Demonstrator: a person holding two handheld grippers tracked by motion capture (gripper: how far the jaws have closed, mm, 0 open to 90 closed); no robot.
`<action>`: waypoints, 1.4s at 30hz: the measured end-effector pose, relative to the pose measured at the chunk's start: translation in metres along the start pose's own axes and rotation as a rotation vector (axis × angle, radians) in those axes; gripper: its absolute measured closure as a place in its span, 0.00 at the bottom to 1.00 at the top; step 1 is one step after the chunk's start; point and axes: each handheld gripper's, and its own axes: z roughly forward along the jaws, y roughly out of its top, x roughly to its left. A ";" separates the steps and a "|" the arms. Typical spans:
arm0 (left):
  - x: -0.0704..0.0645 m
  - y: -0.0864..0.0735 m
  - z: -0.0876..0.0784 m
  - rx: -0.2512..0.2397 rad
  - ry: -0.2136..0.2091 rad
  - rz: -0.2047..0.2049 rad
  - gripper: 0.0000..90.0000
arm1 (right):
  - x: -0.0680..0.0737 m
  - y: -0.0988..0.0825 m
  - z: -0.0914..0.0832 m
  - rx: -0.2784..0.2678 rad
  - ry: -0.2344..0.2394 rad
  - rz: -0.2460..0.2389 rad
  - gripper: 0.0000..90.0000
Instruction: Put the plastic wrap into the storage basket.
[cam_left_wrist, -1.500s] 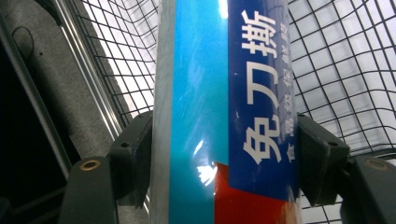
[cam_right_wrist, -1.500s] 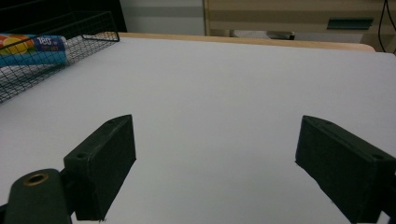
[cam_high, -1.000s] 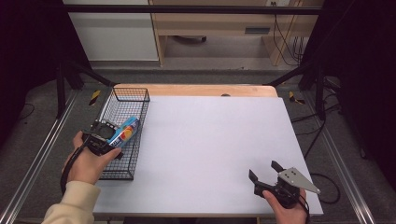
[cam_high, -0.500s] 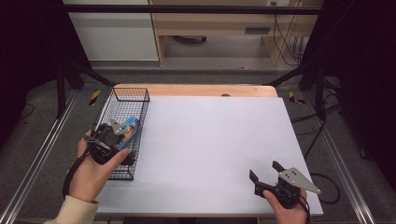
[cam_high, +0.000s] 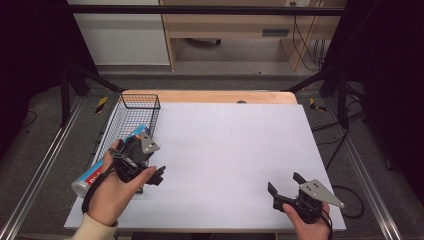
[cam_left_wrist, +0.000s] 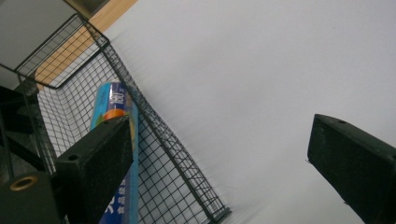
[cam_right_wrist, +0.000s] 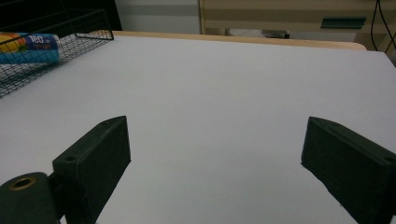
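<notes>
Blue film roll (cam_high: 95, 170) lies lengthwise in wire basket (cam_high: 131, 107), left of frame. Left gripper (cam_high: 159, 176) beside basket's near end, jaws just opened wide, empty. Right gripper (cam_high: 284, 184) lower right over white counter (cam_high: 235, 145), jaws wide, empty.

Black tools (cam_high: 159, 176), cream sleeve (cam_high: 96, 232)
</notes>
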 end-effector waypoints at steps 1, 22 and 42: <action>-0.005 0.004 0.001 -0.008 -0.012 0.017 0.08 | 0.000 0.000 0.000 -0.001 -0.001 -0.001 0.09; -0.053 0.039 0.021 -0.084 -0.101 0.120 0.08 | -0.004 0.000 -0.001 -0.008 -0.027 0.003 0.04; -0.087 0.019 0.076 -0.146 -0.249 0.142 0.09 | -0.007 0.000 -0.003 -0.010 -0.035 0.003 0.04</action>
